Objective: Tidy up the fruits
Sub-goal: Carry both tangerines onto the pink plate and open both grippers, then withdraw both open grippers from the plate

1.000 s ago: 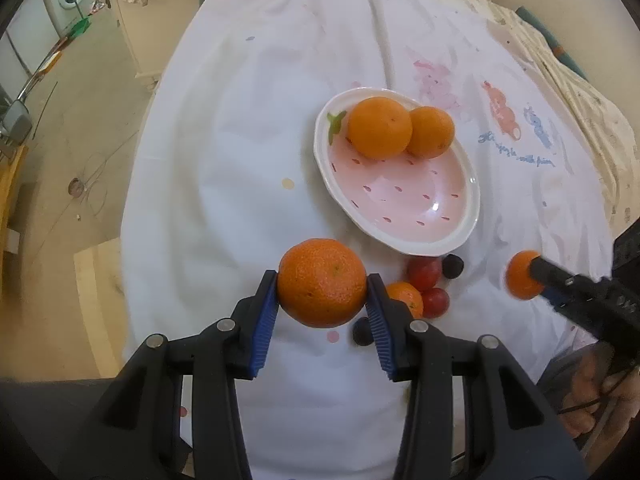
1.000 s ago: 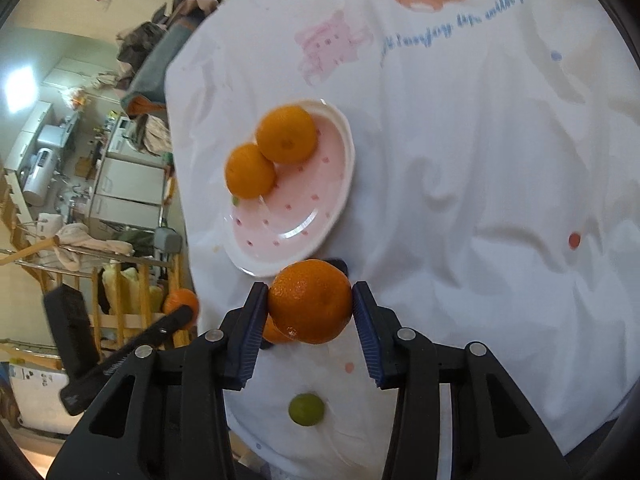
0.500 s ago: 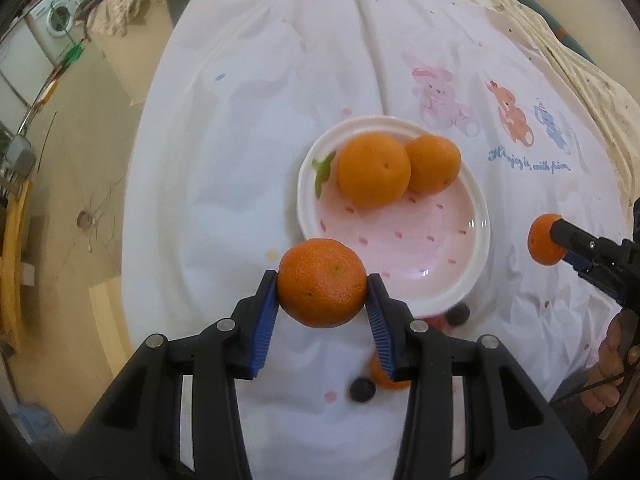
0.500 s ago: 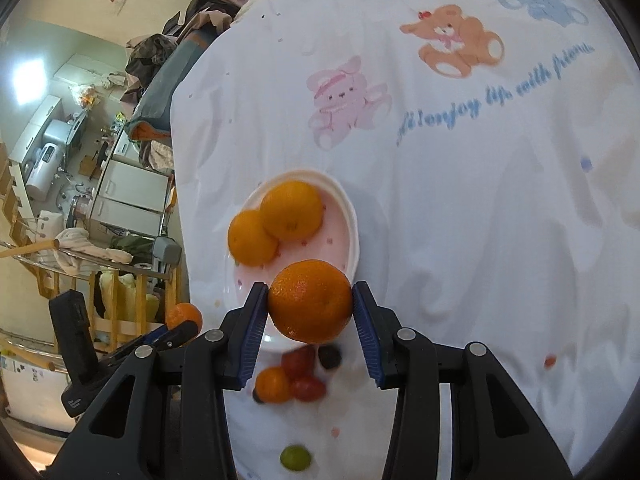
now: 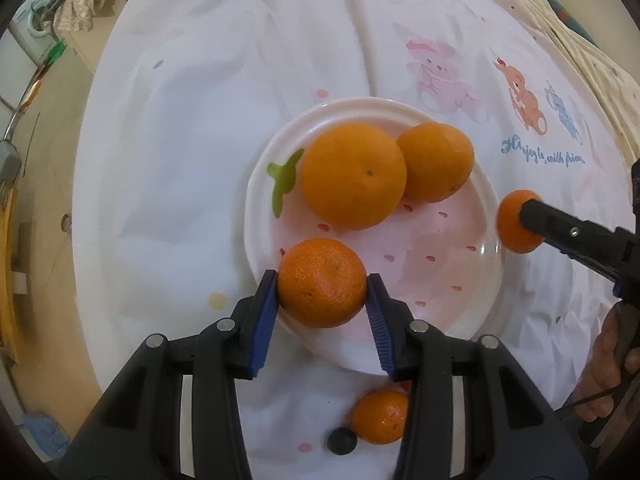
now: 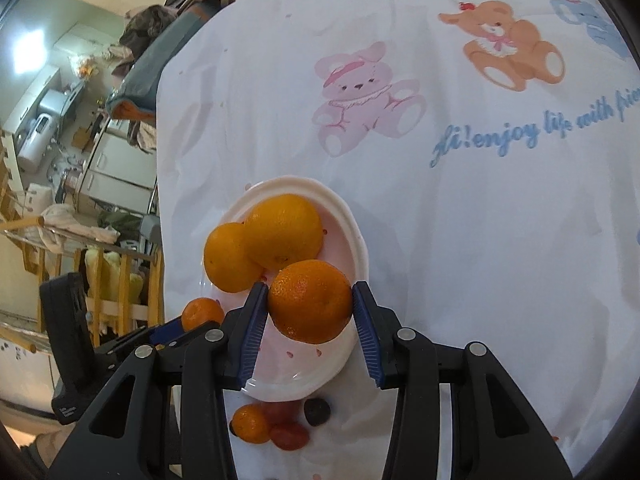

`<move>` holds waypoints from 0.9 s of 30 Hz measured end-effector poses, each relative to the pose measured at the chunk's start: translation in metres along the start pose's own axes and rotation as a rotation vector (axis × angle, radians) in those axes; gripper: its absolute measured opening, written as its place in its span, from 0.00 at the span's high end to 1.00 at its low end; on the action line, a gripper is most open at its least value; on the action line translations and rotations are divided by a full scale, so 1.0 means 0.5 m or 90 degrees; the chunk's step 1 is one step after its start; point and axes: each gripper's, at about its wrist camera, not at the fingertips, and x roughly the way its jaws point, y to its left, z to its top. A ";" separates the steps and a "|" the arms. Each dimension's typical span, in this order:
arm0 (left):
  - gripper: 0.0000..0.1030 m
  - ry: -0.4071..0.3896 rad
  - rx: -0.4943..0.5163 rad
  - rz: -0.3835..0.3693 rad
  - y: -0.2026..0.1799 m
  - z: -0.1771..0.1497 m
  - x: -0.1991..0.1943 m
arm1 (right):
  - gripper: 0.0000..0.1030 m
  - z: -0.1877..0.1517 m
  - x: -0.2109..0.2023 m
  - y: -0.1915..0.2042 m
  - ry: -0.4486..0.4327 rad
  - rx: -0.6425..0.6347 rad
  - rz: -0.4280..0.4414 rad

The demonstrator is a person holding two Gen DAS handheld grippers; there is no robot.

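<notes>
While both claws hang over the plate (image 5: 256,216), each grips an orange; the left gripper (image 5: 322,300), jaws partly apart, clamps its orange (image 5: 322,282) at lower centre of its frame, over the plate's near rim; the right gripper (image 6: 310,312) pinches another orange (image 6: 310,300) likewise; two oranges (image 5: 354,176) sit on the plate, touching; a small orange (image 5: 380,416) and dark berry (image 5: 341,440) lie on the cloth (image 5: 180,120) below.

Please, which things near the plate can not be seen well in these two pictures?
- Left wrist view: small orange below the plate, partly hidden by a finger of the left gripper.
- Right wrist view: red fruits partly behind the small orange and plate rim; kind unclear.
- Dark round fruit: too small to identify.
</notes>
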 end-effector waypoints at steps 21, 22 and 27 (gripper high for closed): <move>0.61 -0.006 0.014 0.017 -0.012 0.000 0.009 | 0.53 -0.004 0.026 -0.016 0.013 0.011 -0.020; 0.60 0.000 0.011 0.012 -0.011 -0.001 0.011 | 0.53 -0.004 0.027 -0.015 0.014 0.010 -0.023; 0.18 -0.026 0.012 -0.004 -0.015 -0.006 -0.010 | 0.19 -0.002 0.014 -0.017 -0.008 0.022 -0.013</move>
